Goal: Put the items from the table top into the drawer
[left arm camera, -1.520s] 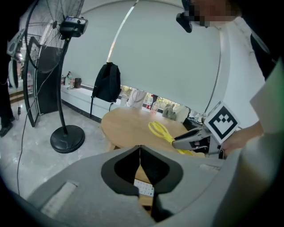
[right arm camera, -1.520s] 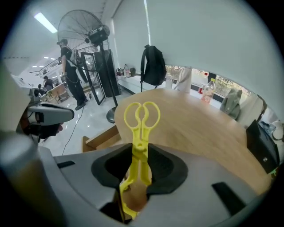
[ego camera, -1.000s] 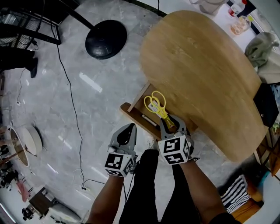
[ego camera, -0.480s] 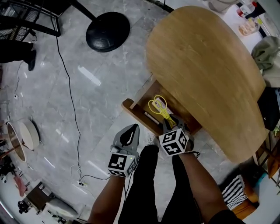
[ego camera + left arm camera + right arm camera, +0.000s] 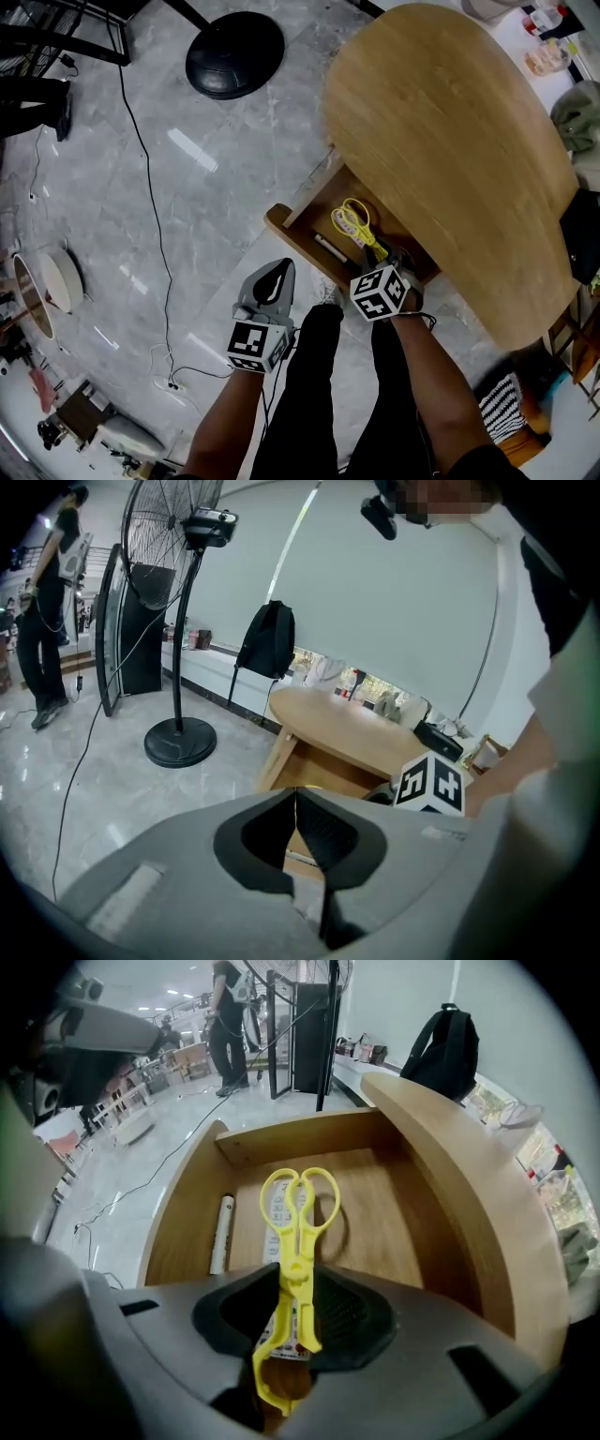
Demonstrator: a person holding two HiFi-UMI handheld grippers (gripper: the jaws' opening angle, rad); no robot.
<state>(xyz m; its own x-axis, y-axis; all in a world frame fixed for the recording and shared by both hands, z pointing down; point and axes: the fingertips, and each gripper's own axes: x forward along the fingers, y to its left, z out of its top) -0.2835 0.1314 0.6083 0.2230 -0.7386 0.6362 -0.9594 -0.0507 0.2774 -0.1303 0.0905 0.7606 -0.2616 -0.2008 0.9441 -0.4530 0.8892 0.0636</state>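
Note:
Yellow plastic scissors (image 5: pixel 356 223) (image 5: pixel 298 1213) hang handles-first over the open wooden drawer (image 5: pixel 278 220) (image 5: pixel 375 1213), with my right gripper (image 5: pixel 386 258) (image 5: pixel 295 1321) shut on their blade end. The gripper points steeply down into the drawer, beneath the edge of the oval wooden table top (image 5: pixel 441 122). On the drawer floor lie a white marker (image 5: pixel 330 248) (image 5: pixel 221 1232) and a flat white item with buttons (image 5: pixel 277 1208) under the scissors. My left gripper (image 5: pixel 277 270) (image 5: pixel 296 803) is shut with nothing in it, hanging over the floor just left of the drawer front.
A black fan base (image 5: pixel 234 54) (image 5: pixel 178 742) stands on the grey marble floor beyond the drawer, with a cable (image 5: pixel 159 234) trailing across. A black backpack (image 5: pixel 267 639) rests on the ledge behind the table. Small items crowd the far right corner (image 5: pixel 548 56).
My right gripper has sunk with the scissors from above the drawer down into it and tipped more steeply. The left gripper has dropped slightly and stays shut.

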